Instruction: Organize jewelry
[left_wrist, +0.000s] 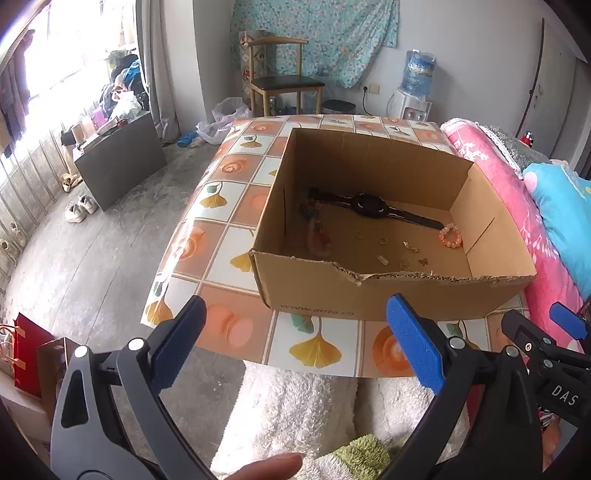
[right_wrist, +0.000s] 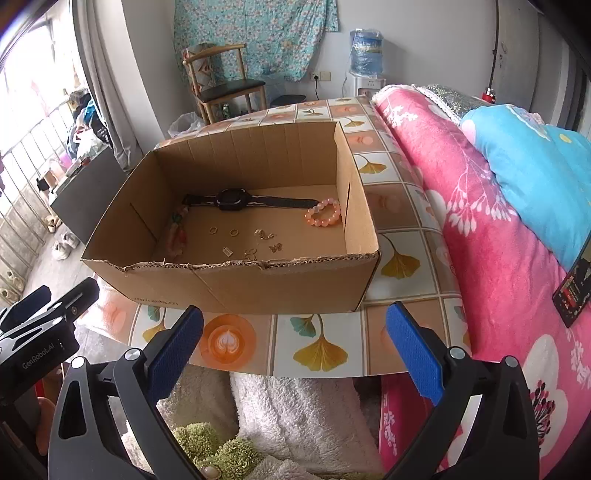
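Left gripper (left_wrist: 295, 343): blue-padded fingers spread wide, holding nothing — short of the box's near wall.
Right gripper (right_wrist: 295, 345): likewise spread and empty, beside the left one.
Box: open brown cardboard box (right_wrist: 258, 284) with a torn near rim, on the tile-patterned tabletop (right_wrist: 321, 350).
Jewelry: all on the box floor — black wristwatch (right_wrist: 232, 199) by the far wall, pink bead bracelet (right_wrist: 323, 216) at its right end, small gold rings (right_wrist: 223, 231) mid-floor, a multicoloured bead strand (right_wrist: 177, 236) to the left.
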